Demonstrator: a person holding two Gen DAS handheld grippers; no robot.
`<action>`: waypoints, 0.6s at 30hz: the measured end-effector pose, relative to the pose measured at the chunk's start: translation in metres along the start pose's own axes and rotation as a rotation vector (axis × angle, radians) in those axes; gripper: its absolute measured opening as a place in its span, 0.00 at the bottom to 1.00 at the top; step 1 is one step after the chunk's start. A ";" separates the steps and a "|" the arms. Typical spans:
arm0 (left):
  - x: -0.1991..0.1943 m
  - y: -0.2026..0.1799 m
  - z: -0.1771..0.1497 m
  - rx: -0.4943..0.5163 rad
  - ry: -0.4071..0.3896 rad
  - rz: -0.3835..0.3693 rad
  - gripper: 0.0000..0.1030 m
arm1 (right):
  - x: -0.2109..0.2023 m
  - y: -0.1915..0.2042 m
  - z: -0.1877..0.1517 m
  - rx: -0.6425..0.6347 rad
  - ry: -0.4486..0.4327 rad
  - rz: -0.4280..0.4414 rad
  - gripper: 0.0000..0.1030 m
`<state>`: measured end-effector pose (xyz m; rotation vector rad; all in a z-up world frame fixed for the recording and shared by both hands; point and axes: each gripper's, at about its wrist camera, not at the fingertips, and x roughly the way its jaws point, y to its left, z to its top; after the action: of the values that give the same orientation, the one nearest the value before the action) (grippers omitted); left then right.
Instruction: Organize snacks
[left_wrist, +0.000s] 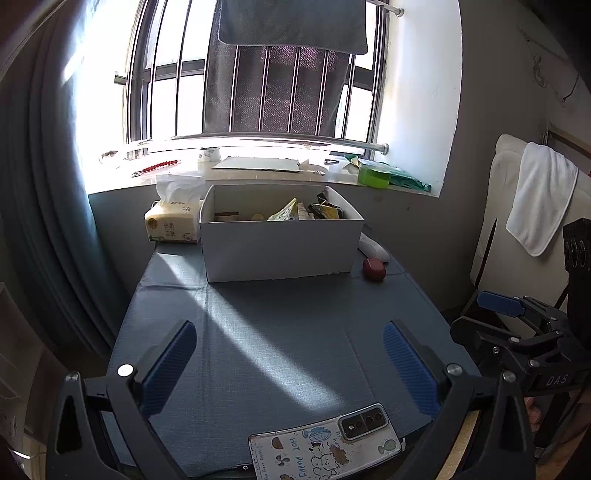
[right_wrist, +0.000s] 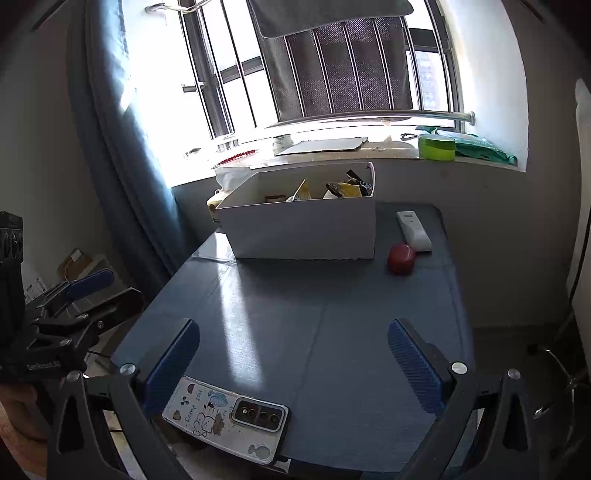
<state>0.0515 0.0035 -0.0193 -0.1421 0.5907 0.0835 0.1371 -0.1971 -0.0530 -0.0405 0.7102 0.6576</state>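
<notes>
Snacks (left_wrist: 295, 213) sit gathered in box (left_wrist: 280, 247) on counter (left_wrist: 280, 332) | left gripper (left_wrist: 290, 369), right gripper (right_wrist: 293, 369): fingers wide apart, empty, held back near phone (left_wrist: 325, 443) | counter looks tidied.

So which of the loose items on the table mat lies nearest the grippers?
The phone in its cartoon-printed case, at the near edge; the red case and white remote lie far off beside the white box.
</notes>
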 end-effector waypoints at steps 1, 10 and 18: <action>0.000 0.000 0.000 -0.001 0.000 0.000 1.00 | 0.000 0.000 0.000 0.000 0.000 0.000 1.00; 0.002 0.000 -0.001 0.006 0.006 0.006 1.00 | 0.004 0.001 -0.003 -0.005 0.014 -0.003 1.00; 0.001 0.000 -0.002 0.009 0.006 0.006 1.00 | 0.003 0.001 -0.003 -0.005 0.011 -0.008 1.00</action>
<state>0.0518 0.0028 -0.0215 -0.1317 0.5977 0.0860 0.1365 -0.1950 -0.0568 -0.0516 0.7190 0.6523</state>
